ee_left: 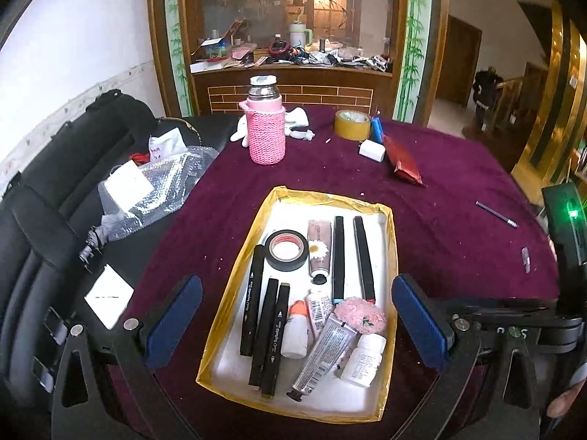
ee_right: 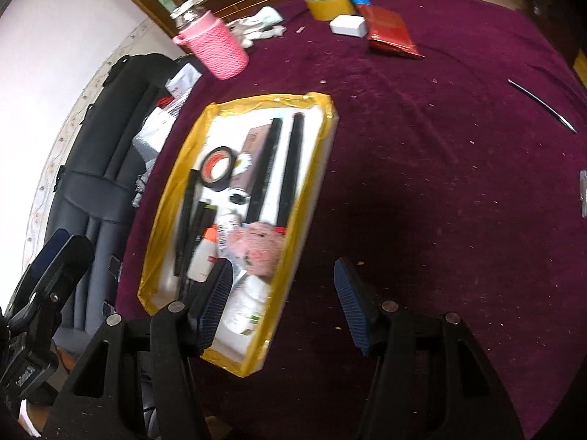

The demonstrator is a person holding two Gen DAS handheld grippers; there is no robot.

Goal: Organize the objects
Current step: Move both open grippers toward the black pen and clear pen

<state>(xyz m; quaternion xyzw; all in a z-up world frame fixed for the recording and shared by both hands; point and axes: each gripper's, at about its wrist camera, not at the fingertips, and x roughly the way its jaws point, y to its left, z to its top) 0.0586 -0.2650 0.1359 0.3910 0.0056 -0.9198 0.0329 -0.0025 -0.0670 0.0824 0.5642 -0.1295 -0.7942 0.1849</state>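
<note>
— Around the yellow-edged tray (ee_left: 332,198), what's what?
— Left gripper (ee_left: 297,326) spread wide, straddling it, holding nothing. Right gripper (ee_right: 284,306) open too — empty, at the tray's near right corner.
— The objects?
— Markers (ee_left: 265,333), black tape roll (ee_left: 287,250), tubes and bottles lie inside.

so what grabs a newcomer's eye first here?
The yellow-taped tray at centre of the purple cloth, packed with black markers, tubes and a black tape roll. Behind it stands a bottle in a pink knitted sleeve; both tongs hang open and empty.
</note>
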